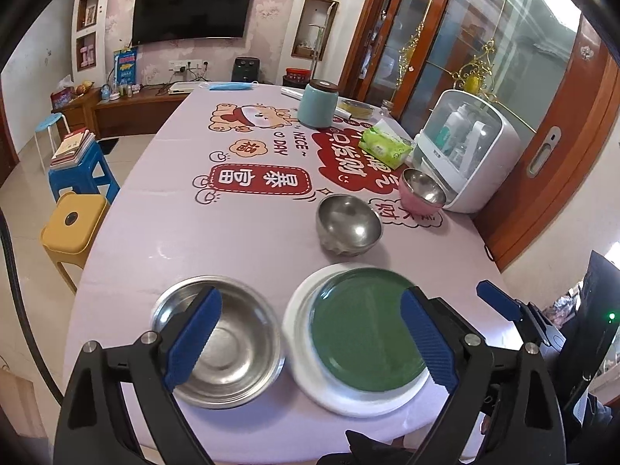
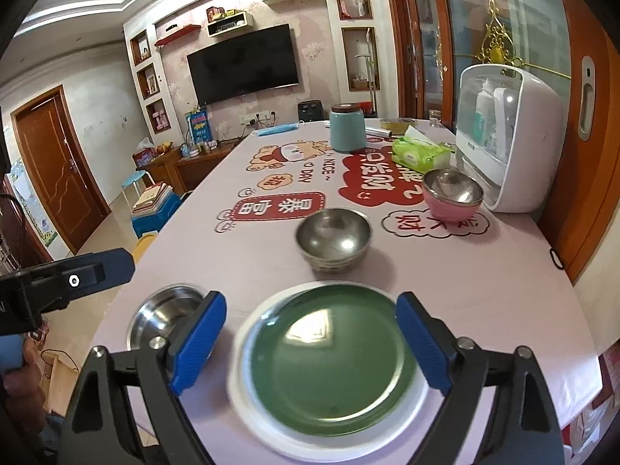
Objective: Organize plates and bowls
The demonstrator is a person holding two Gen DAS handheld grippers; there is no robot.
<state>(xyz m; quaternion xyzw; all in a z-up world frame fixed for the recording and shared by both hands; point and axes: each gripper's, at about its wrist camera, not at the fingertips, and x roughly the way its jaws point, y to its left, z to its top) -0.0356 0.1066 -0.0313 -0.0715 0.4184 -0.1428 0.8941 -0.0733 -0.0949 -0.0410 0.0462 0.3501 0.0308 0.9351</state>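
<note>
Both pairs of jaws stood wide apart with nothing between the blue pads. From its own wrist view the left gripper (image 1: 310,333) hung above the near end of the table (image 1: 232,240), its left finger over a shallow steel basin (image 1: 240,348) and its right finger over the green plate (image 1: 364,329). That green plate lay stacked on a white plate (image 1: 302,368), whose rim showed around it on the near and left sides. The basin and the white plate sat just beside each other; whether their rims touched could not be told.

From the right wrist view the right gripper (image 2: 310,348) framed the green plate (image 2: 329,356) between its open fingers, pads clear of it, with the white plate (image 2: 248,407) beneath and the basin (image 2: 166,310) partly hidden behind the left finger. One finger of the left gripper (image 2: 104,267) reached in from the left edge.

Farther along the table (image 2: 465,279), 1 steel bowl (image 2: 333,240) stood alone and upright. Beyond it, to the right, another steel bowl (image 2: 451,188) nested inside a pink bowl (image 2: 445,209), just beside a white cabinet (image 2: 515,135) with a clear door. A green tissue pack (image 2: 418,153) and a teal canister (image 2: 347,130) stood farther back.
</note>
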